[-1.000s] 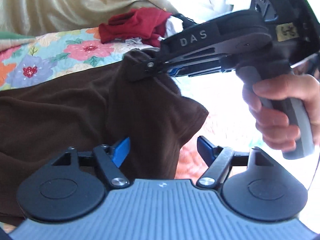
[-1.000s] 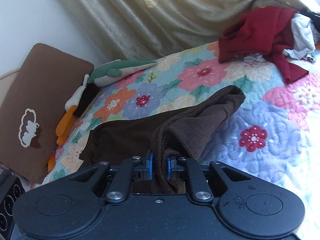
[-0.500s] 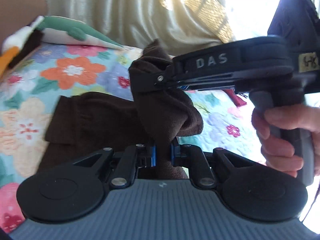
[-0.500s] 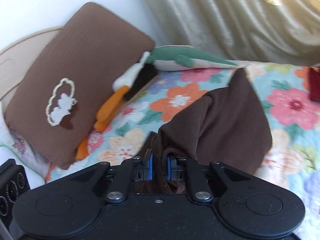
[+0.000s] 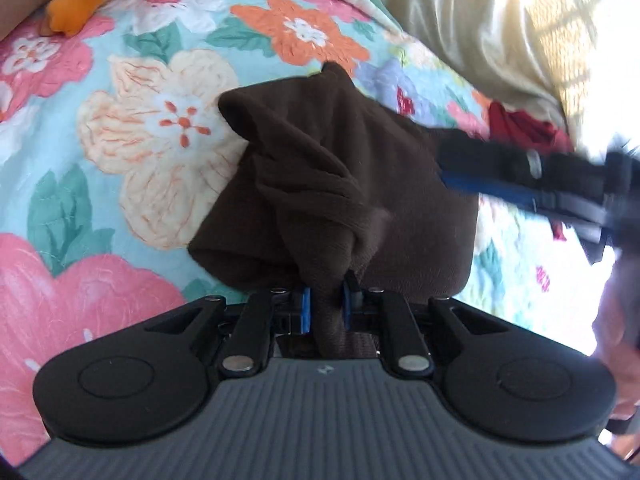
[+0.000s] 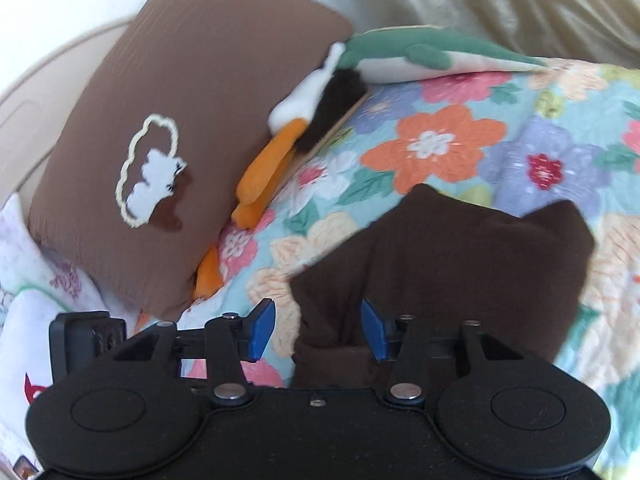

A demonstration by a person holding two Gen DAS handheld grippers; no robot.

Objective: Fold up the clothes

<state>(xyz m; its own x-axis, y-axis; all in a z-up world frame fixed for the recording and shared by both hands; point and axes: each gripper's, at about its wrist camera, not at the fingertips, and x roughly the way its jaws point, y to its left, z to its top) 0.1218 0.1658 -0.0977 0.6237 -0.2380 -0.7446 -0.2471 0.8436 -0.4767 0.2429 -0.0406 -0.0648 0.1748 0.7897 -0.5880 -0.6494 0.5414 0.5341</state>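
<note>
Left gripper (image 5: 325,305) clamped on bunched brown garment (image 5: 340,184) over floral quilt (image 5: 100,128); right gripper (image 6: 318,330) spread apart, holding nothing.

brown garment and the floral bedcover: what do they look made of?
Brown garment: soft matte knit, likely cotton jersey or fleece; fine ribbed weave, limp bunched folds where the left gripper pinches it. Floral bedcover: quilted printed fabric, probably cotton; stitched lines puff the flower outlines.
</note>
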